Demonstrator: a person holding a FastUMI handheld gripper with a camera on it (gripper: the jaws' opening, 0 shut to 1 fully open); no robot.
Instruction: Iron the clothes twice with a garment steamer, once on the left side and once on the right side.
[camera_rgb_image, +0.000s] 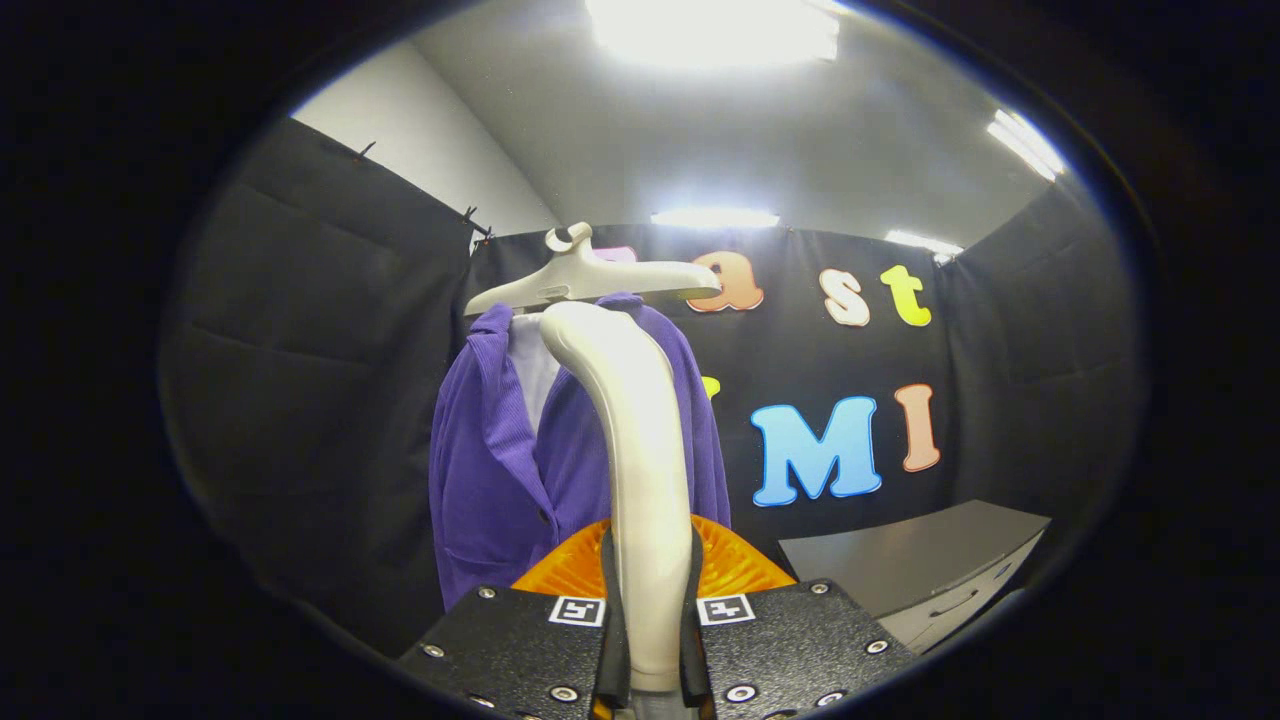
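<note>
Steamer handle (640, 450) covers mid front of purple jacket (500, 460); steamer head turned away, face not visible. Jacket hem hidden behind tool (650, 640) body. Hanger (590, 280) hook partly cut by handle top. Grey counter (900, 565) cut off at edge, drawer detail too small to tell

Glossy plastic steamer (640, 450), ribbed cloth jacket (490, 470)

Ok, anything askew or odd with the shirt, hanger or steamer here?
Nothing stands out. The purple shirt hangs open on the white hanger, which looks tilted. The tool is shut on the steamer handle, upright in front of the shirt.
</note>
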